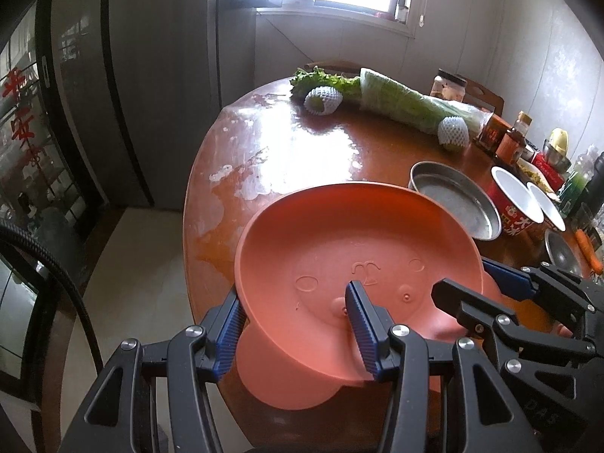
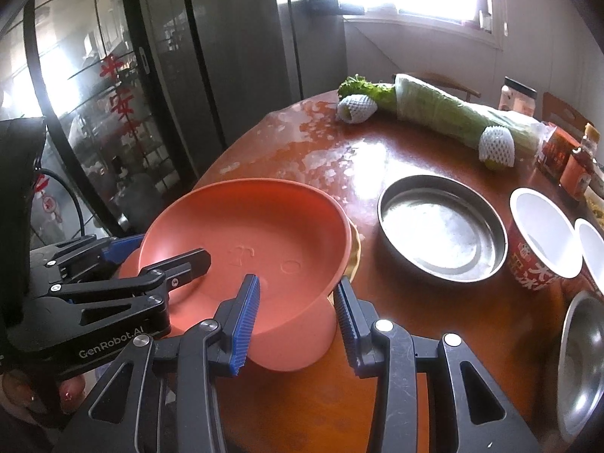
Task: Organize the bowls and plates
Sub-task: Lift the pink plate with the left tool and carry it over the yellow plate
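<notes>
Two grippers, left gripper [image 1: 298, 324] and right gripper [image 2: 298, 324], each pinch the pink bowl's [image 1: 358, 249] rim, holding it tilted over the tabletop [image 1: 302, 143] edge. A loose pinch could drop it.

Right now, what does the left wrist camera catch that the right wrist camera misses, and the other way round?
Only the left view shows an orange carrot at the table's far right and a yellow-lidded container. Only the right view shows fingertips with painted nails under the left tool, whose body reads GenRobot.AI. Both show the orange-pink bowl gripped by the rim by both tools, the steel pan, the white cups and the wrapped greens.
</notes>
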{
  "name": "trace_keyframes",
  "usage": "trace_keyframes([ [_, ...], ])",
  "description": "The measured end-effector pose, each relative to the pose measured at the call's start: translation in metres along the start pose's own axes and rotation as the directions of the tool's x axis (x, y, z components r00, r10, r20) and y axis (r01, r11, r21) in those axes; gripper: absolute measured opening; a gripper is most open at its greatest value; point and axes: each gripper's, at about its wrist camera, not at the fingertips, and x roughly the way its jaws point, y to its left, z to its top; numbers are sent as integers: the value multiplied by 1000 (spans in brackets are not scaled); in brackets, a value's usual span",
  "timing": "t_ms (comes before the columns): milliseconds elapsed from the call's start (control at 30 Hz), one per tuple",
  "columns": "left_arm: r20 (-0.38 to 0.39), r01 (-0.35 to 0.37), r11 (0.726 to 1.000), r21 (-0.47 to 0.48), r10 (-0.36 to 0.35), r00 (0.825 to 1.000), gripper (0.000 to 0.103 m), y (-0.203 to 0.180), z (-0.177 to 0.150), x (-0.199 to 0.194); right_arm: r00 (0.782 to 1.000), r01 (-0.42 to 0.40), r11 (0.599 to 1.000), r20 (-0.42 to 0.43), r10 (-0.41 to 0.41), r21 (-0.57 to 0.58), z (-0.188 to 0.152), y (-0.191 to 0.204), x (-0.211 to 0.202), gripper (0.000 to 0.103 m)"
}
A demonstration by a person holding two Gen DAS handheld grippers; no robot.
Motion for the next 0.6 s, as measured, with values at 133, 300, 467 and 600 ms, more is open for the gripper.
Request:
trace_keyframes([
  [133, -1, -4, 1000, 2, 4, 1000, 52, -1, 0, 3, 1000, 1, 1000, -12, -1, 3, -1, -2, 6, 43],
  [300, 4, -19, 1000, 7, 19, 1000, 52, -3, -1, 4, 1000, -2, 1000, -16, 3, 7, -2, -2, 9, 43],
  [467, -7, -25, 1000, 11, 26, 1000, 52, -4, -1, 8, 1000, -1, 1000, -21, 2, 9, -2, -3, 11, 43],
  [600, -3, -42, 999, 17, 42, 999, 52, -6, -1, 7, 1000, 0, 1000, -23, 0, 7, -2, -3, 13, 43],
])
